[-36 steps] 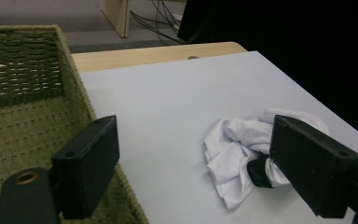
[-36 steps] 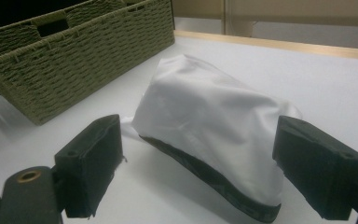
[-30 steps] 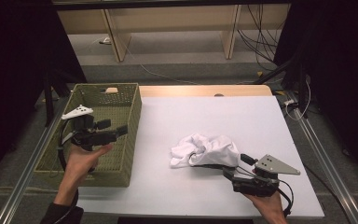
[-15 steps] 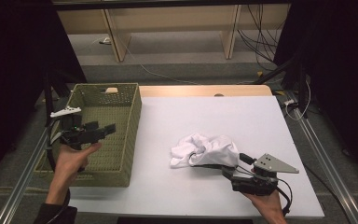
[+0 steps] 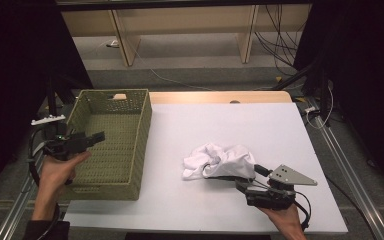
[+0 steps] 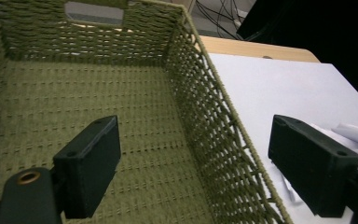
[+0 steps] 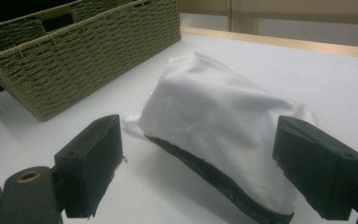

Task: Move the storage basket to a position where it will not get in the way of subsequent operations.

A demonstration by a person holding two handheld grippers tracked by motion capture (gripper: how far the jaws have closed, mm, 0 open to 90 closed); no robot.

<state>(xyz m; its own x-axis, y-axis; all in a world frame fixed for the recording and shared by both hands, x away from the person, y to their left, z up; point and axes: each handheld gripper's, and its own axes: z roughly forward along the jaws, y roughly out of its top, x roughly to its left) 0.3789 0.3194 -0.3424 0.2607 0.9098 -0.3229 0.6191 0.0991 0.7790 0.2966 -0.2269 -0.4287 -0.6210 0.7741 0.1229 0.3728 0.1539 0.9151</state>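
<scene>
A crumpled white cloth [image 5: 220, 159] lies on the white table [image 5: 230, 120], right of centre. My right gripper [image 5: 240, 176] rests low on the table at the cloth's near side. It is open, and its jaws stand wide apart on either side of the cloth [image 7: 214, 112], which has a dark hem underneath. A green woven basket [image 5: 112, 145] stands at the table's left edge. My left gripper [image 5: 92, 139] hovers over the basket's left side, open and holding nothing. In the left gripper view its jaws [image 6: 200, 154] straddle the right wall of the basket [image 6: 74, 102].
A wooden strip [image 5: 220, 96] runs along the table's far edge, with shelving legs and cables on the floor beyond. Metal rails [image 5: 340, 150] flank the table. The basket [image 7: 74, 51] is to the left of the cloth, with bare table between them.
My left gripper has drifted left, from over the basket's middle toward its left wall. The right gripper and the cloth have stayed where they were.
</scene>
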